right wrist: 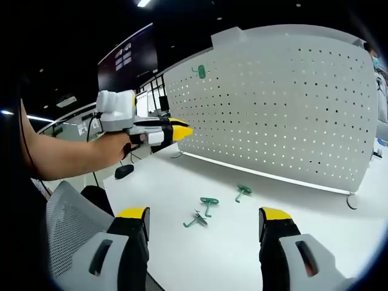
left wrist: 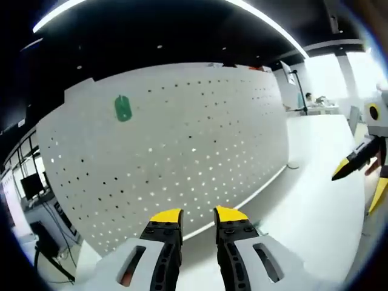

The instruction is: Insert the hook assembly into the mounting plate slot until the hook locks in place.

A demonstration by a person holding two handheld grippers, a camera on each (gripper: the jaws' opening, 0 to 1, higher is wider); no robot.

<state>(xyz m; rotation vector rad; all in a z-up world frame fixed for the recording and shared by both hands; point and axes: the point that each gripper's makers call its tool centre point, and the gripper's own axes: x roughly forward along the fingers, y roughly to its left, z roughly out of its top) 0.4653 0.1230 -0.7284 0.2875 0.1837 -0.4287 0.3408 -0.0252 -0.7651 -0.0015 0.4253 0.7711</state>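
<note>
A white pegboard (left wrist: pixel 182 145) stands upright on the white table (left wrist: pixel 315 200), with one green hook (left wrist: pixel 122 109) mounted near its upper left. My left gripper (left wrist: pixel 198 217) points at the board, its jaws a narrow gap apart with nothing between them. In the right gripper view the same pegboard (right wrist: pixel 285 97) carries the green hook (right wrist: pixel 199 71). Three loose green hooks lie on the table (right wrist: pixel 182 182): one (right wrist: pixel 209 203), another (right wrist: pixel 242 191) and a third (right wrist: pixel 195 219). My right gripper (right wrist: pixel 205 213) hovers wide open above them, empty. A hand holds the left gripper (right wrist: pixel 176 130) near the board.
A grey mesh chair (right wrist: pixel 66 230) stands at the table's near left edge. A small black object (right wrist: pixel 124 171) lies on the table by the board's left end. The right gripper (left wrist: pixel 359 185) shows at the right edge of the left gripper view. Desks and monitors stand beyond.
</note>
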